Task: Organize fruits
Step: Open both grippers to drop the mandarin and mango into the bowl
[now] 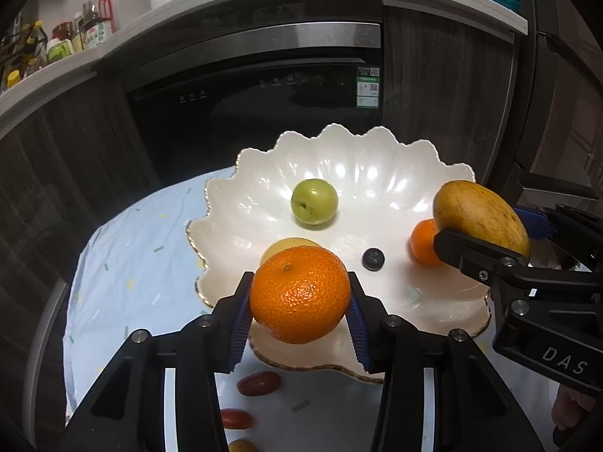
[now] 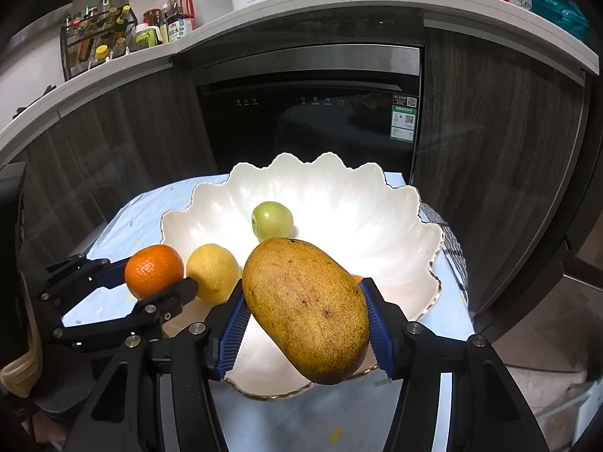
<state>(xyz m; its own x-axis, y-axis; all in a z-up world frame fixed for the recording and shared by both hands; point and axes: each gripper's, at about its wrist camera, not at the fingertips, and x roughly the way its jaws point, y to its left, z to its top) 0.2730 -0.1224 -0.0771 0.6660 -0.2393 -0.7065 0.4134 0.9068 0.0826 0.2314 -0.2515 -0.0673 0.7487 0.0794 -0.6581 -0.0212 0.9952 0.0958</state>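
Note:
A white scalloped bowl (image 1: 377,158) (image 2: 320,177) with a gold rim stands on a pale blue cloth. In it lie a green fruit (image 1: 314,201) (image 2: 272,220), a lemon (image 1: 290,245) (image 2: 213,273), a small orange (image 1: 424,243) and a dark berry (image 1: 373,258). My left gripper (image 1: 299,301) (image 2: 154,277) is shut on a mandarin (image 1: 299,293) (image 2: 154,271), held over the bowl's near left rim. My right gripper (image 2: 305,324) (image 1: 490,233) is shut on a mango (image 2: 305,309) (image 1: 478,214), held above the bowl's near right side.
Two small red fruits (image 1: 259,383) (image 1: 235,419) lie on the cloth (image 1: 124,263) in front of the bowl. Behind the table stands a dark built-in appliance (image 1: 264,113) under a white counter with bottles (image 2: 113,34). A floor drop lies right of the table.

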